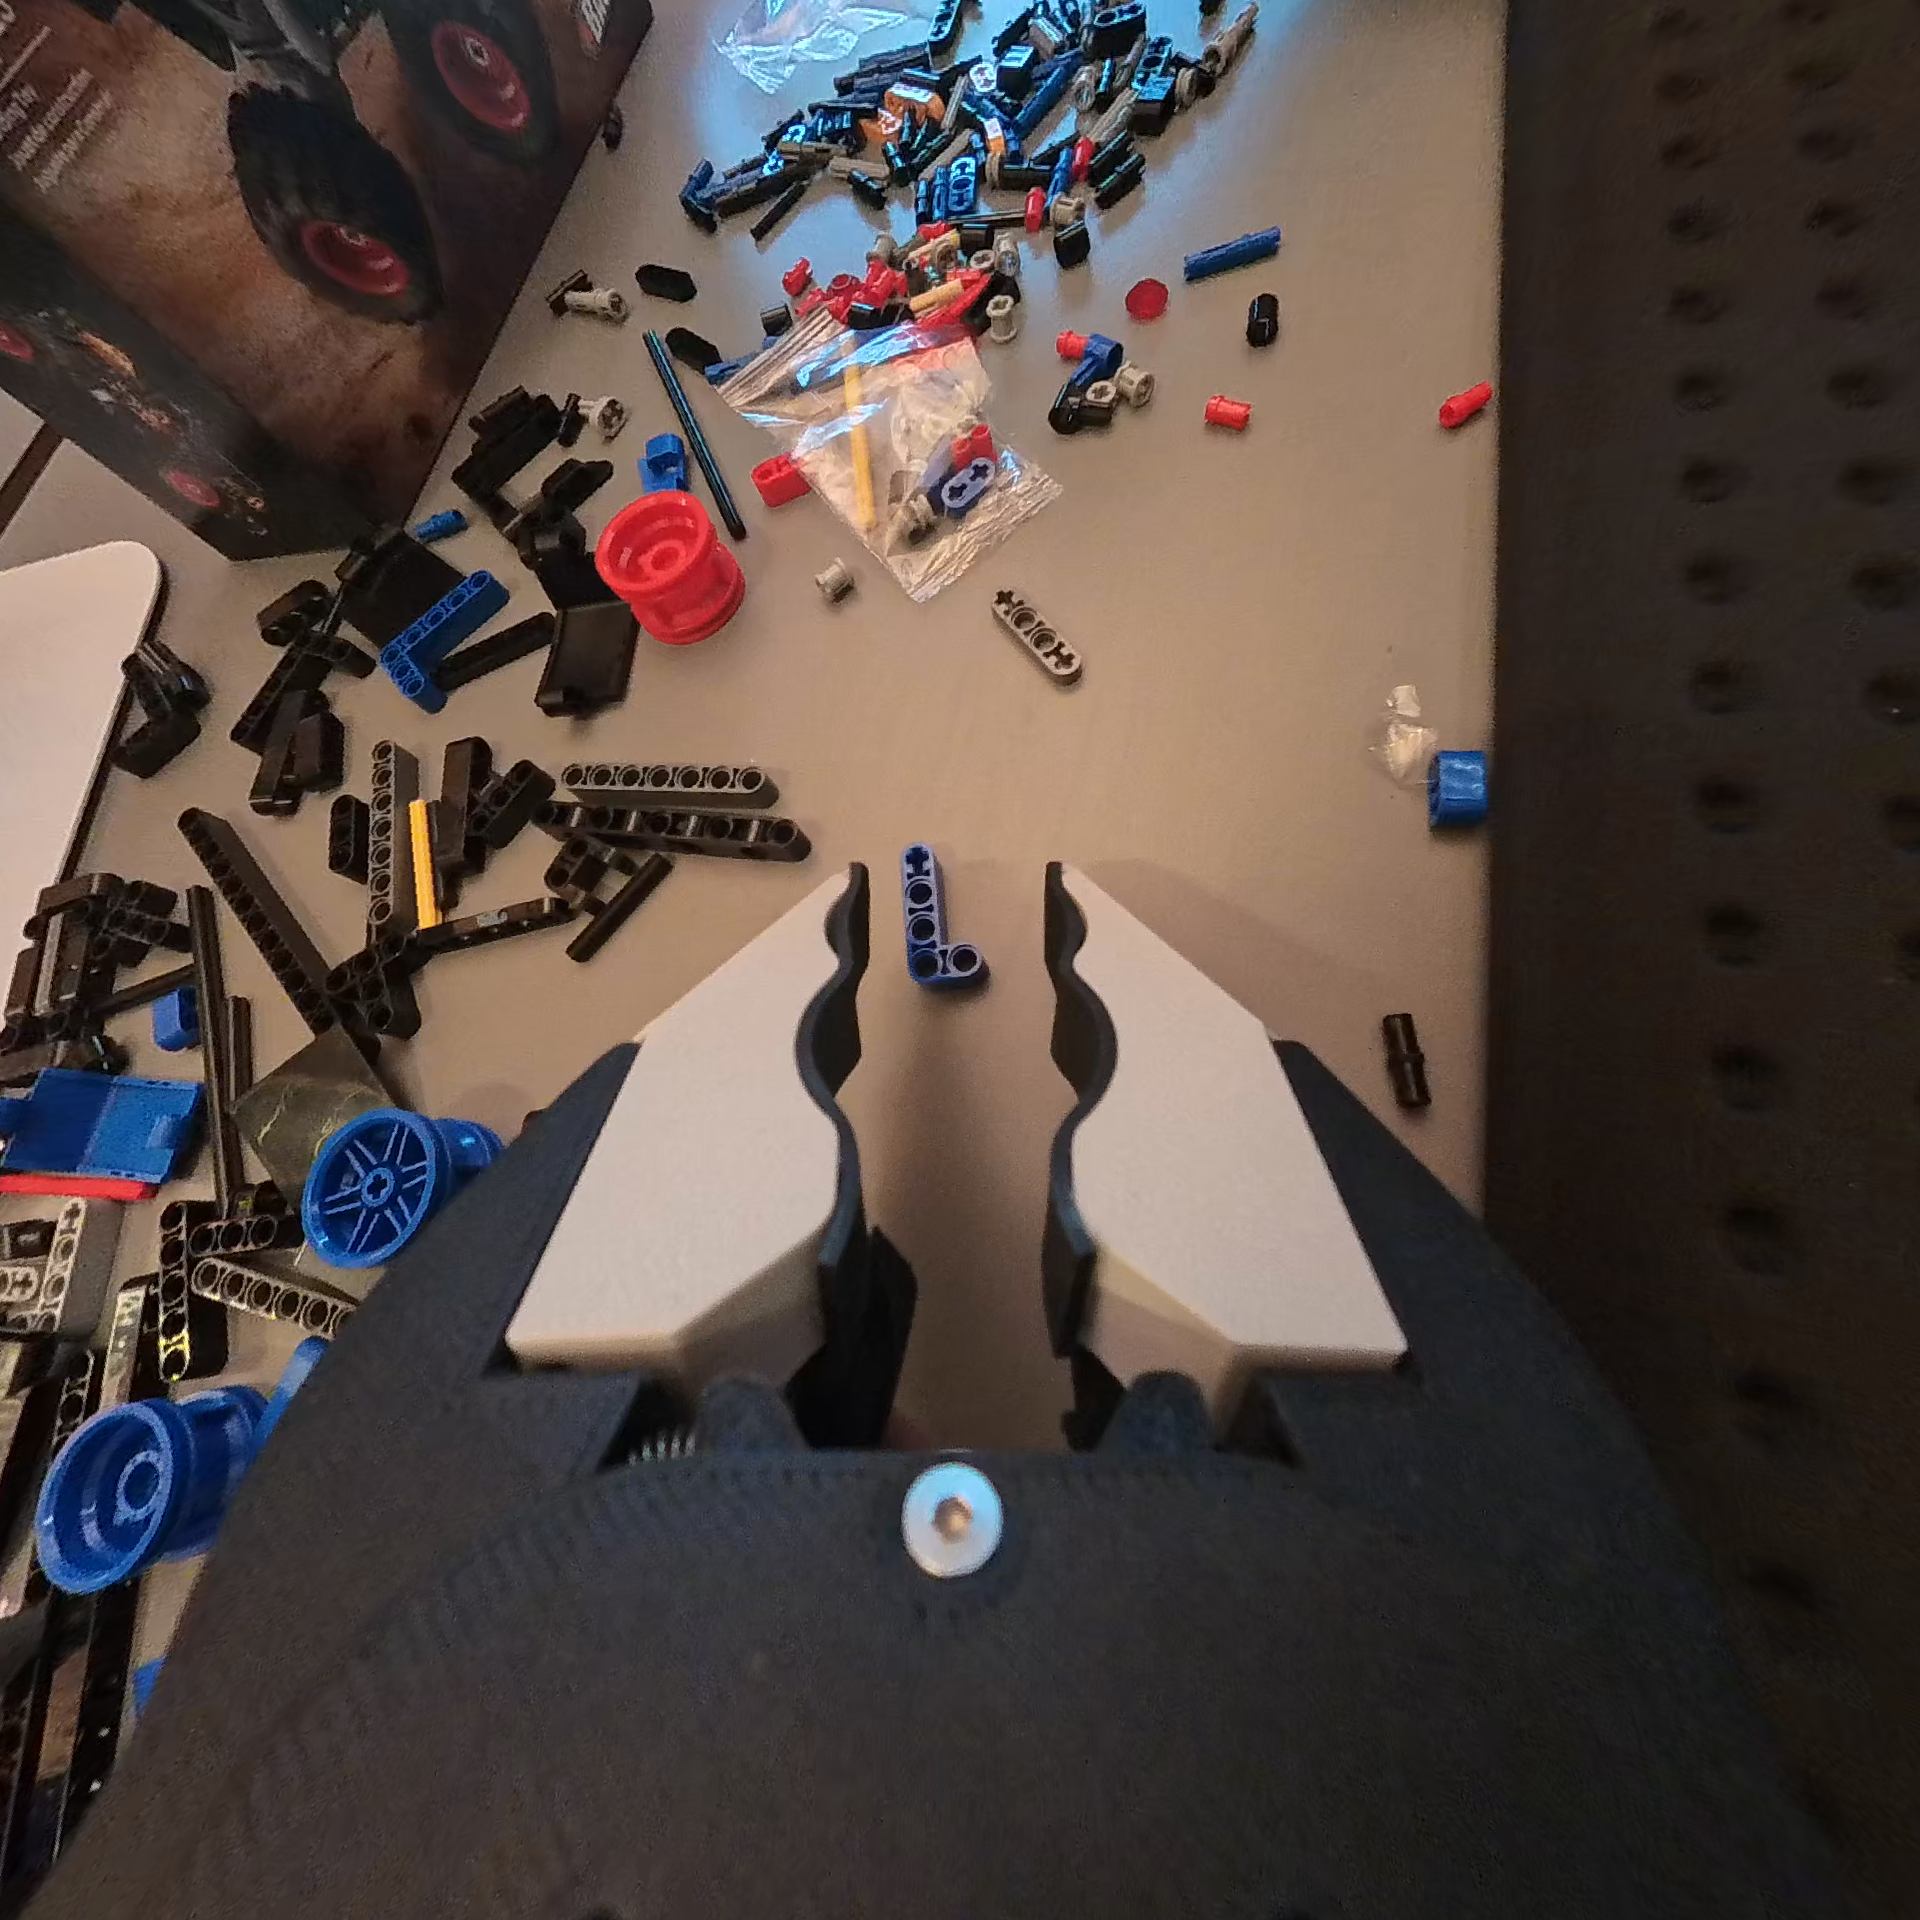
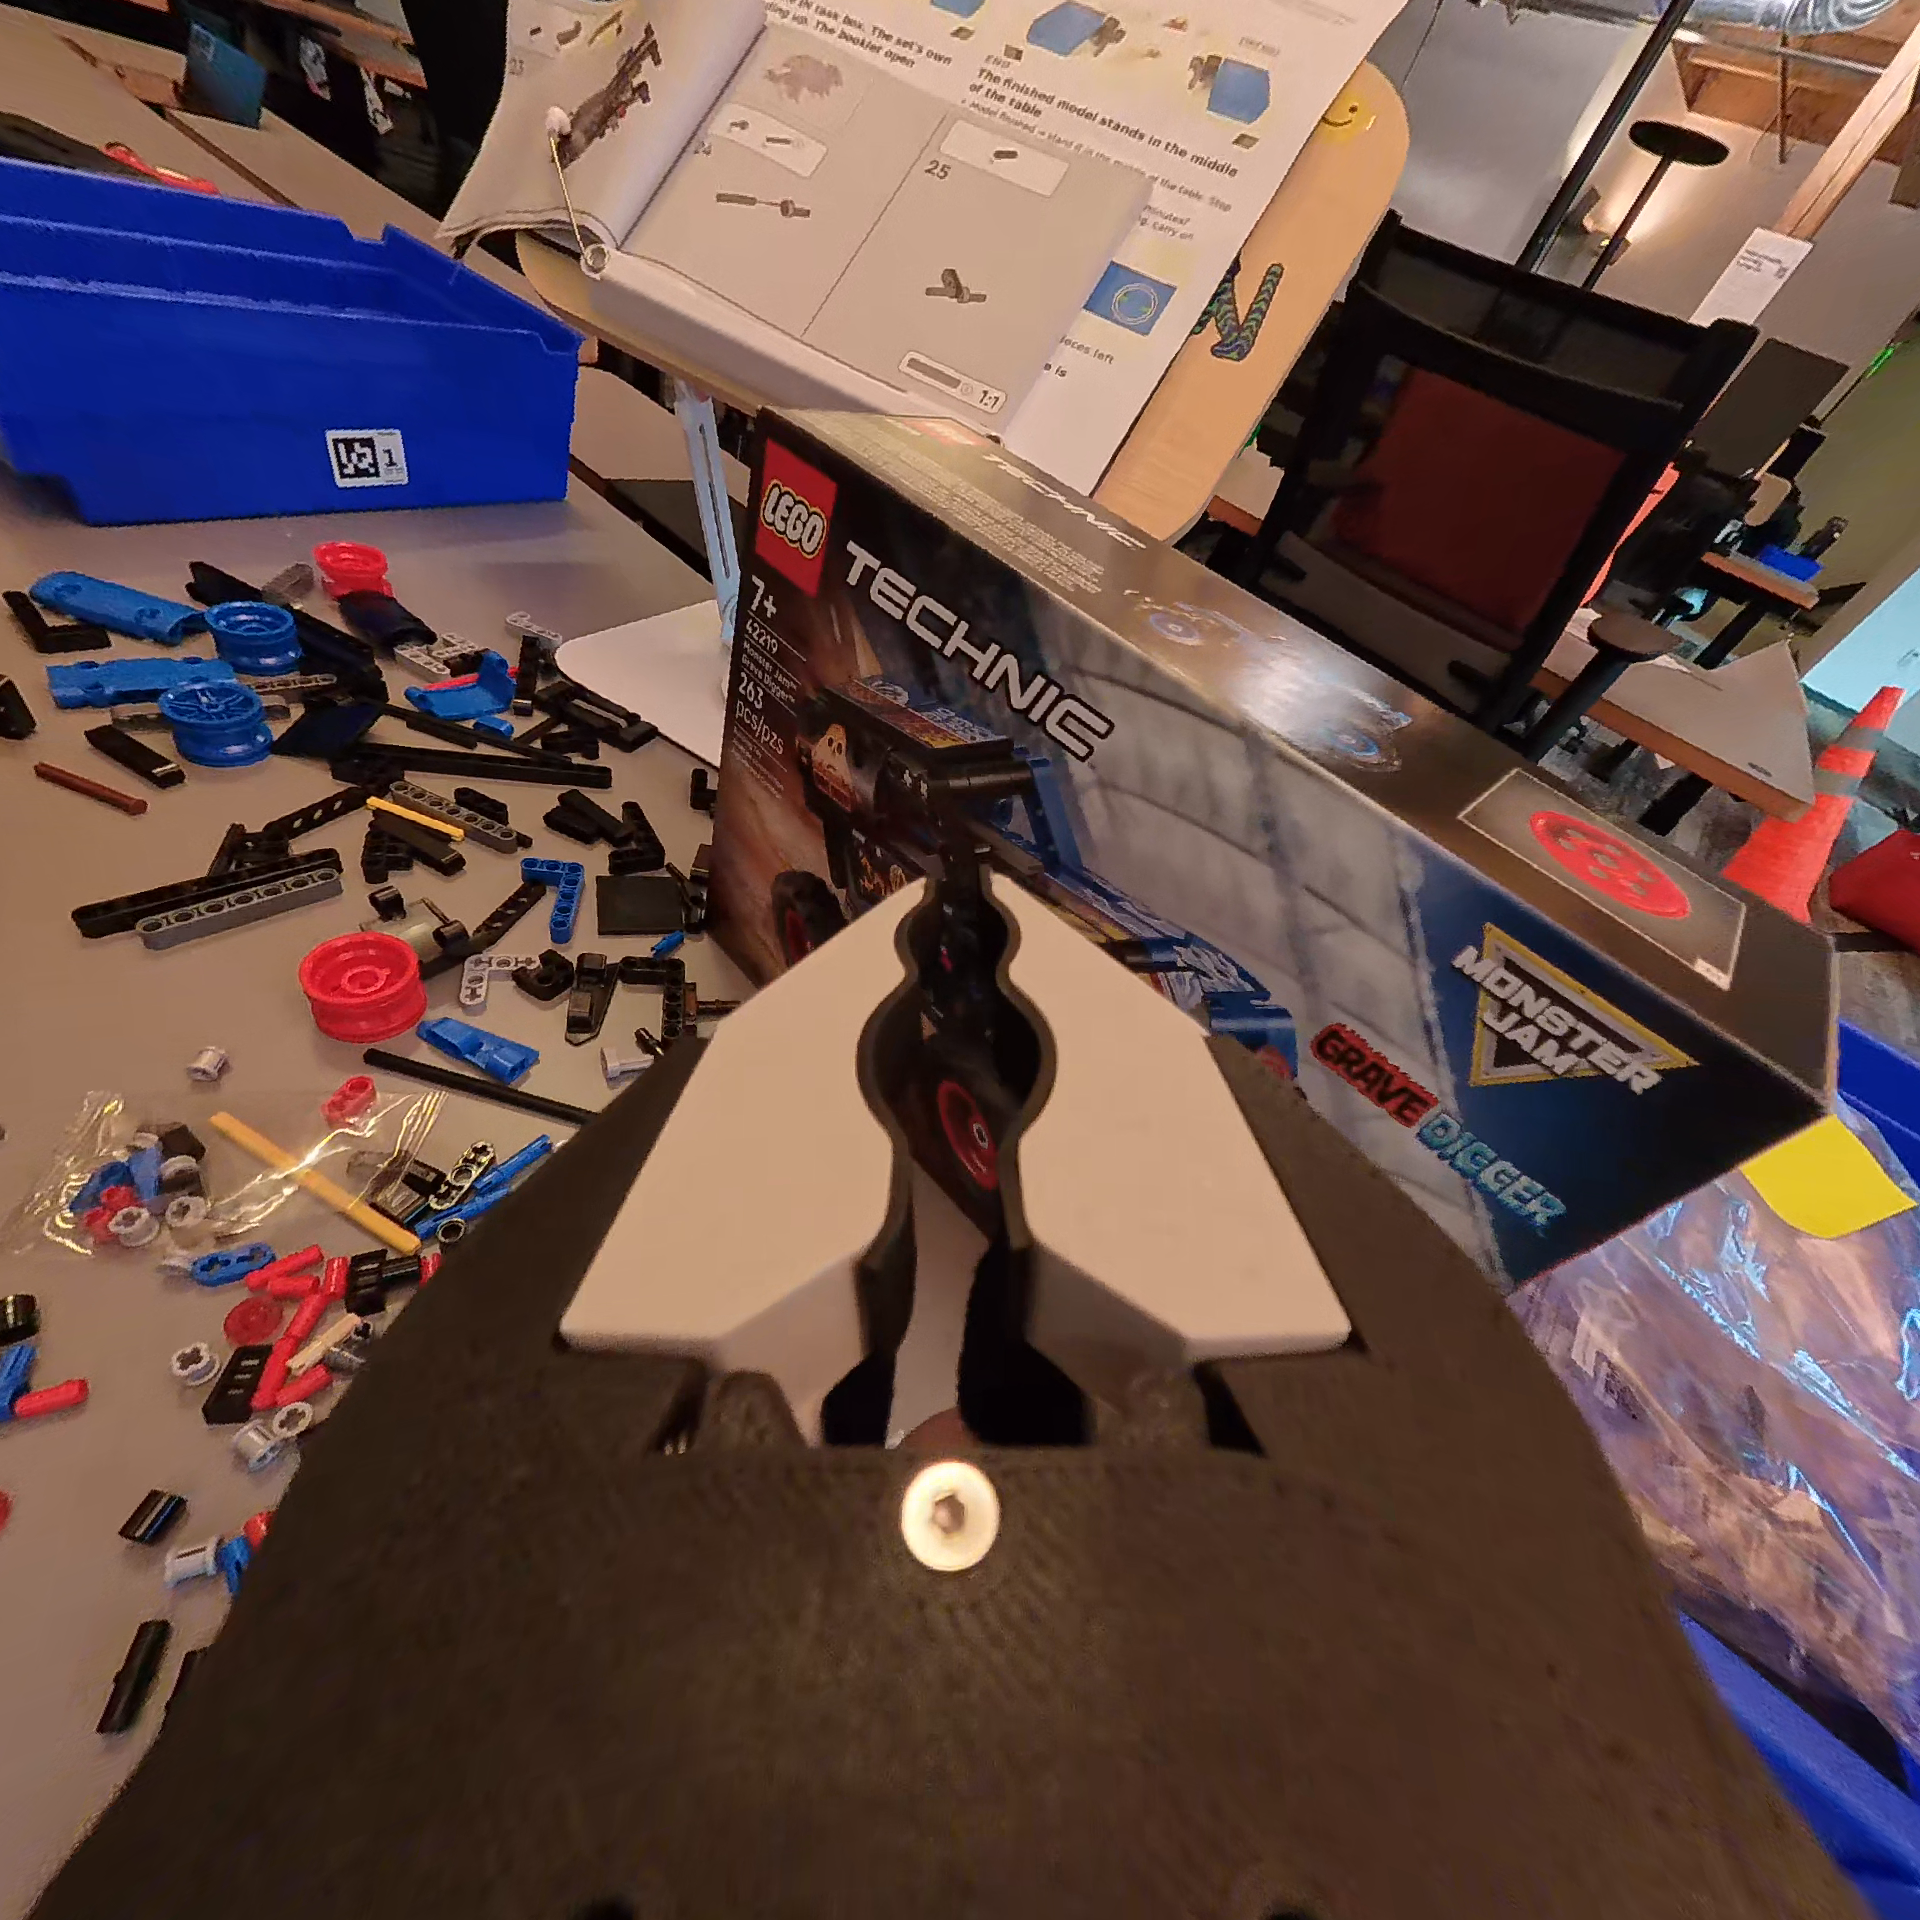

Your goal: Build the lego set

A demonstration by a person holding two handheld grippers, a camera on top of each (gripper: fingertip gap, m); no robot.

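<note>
In the left wrist view my left gripper (image 1: 954, 883) is open just above the grey table (image 1: 1195, 623). A small blue L-shaped beam (image 1: 923, 914) lies flat on the table between the fingertips, closer to the left one, and neither pad touches it. In the right wrist view my right gripper (image 2: 958, 894) is shut on a small black assembly (image 2: 971, 779). It sticks up out of the fingertips with a short black crossbar on top. I hold it in the air in front of the set's box (image 2: 1299, 831).
Loose black, blue and red parts lie across the table, among them a red wheel hub (image 1: 670, 566), blue hubs (image 1: 374, 1184) and an open plastic bag (image 1: 894, 457). A dark perforated panel (image 1: 1714, 727) bounds the table's right side. An instruction booklet (image 2: 883, 208) stands behind the box, beside a blue bin (image 2: 260, 364).
</note>
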